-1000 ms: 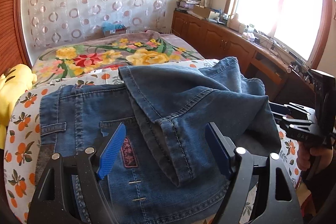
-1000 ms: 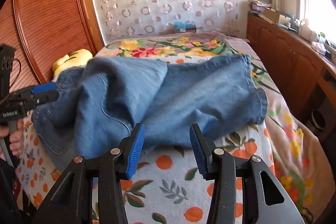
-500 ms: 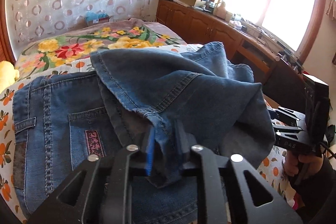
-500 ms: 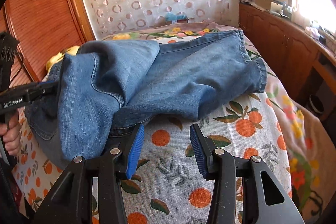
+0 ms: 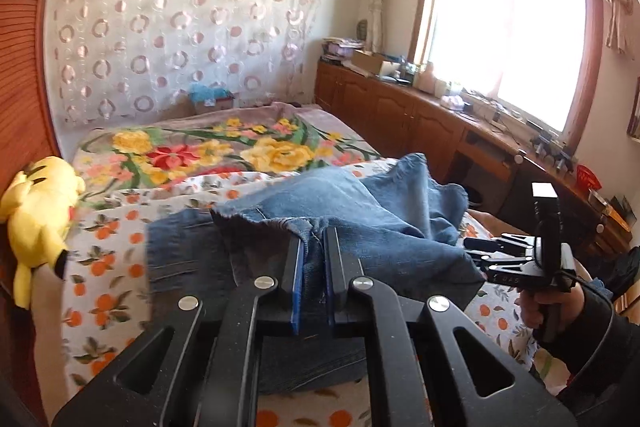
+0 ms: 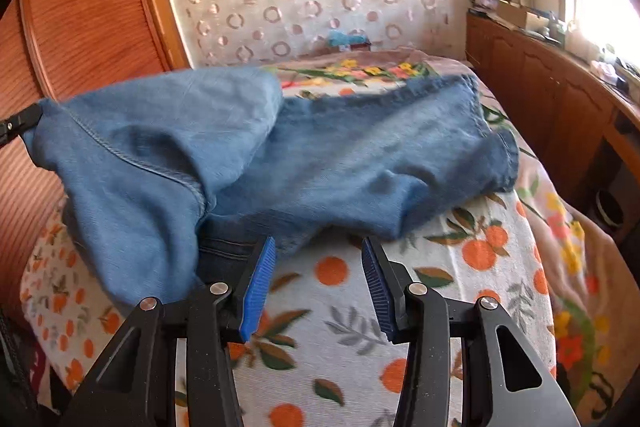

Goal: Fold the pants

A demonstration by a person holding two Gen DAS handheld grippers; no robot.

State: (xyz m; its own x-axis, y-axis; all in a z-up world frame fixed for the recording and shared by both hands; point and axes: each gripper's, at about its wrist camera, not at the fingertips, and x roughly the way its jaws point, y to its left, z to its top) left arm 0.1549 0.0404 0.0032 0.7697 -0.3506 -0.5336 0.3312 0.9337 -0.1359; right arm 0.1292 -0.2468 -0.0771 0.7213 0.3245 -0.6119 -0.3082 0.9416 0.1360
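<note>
While my left gripper (image 5: 311, 251) is closing, its blue pads pinch a hemmed fold of the blue jeans (image 6: 360, 163) between them, and that corner of denim hangs raised above the bedspread (image 6: 360, 327) printed with oranges. From those jaws the cloth runs ahead and toward my right side, so the long axis of the jeans lies across the bed, with one leg hem (image 6: 492, 131) ending far out to the right of my right gripper (image 6: 318, 267). That gripper's jaws stand about half apart with nothing between them, only bare bedspread under them; the near edge of the denim lies just ahead of its fingertips, and a darker stitched part shows just beside its left pad (image 6: 256, 287). Beyond the jeans the flowered blanket (image 5: 224, 151) lies bare, giving open room ahead. A yellow plush toy (image 5: 38, 215) sits well left of my left jaws, against the wooden headboard (image 6: 92, 11). On the right the bed's edge drops toward the wooden cabinets (image 6: 552, 99).
</note>
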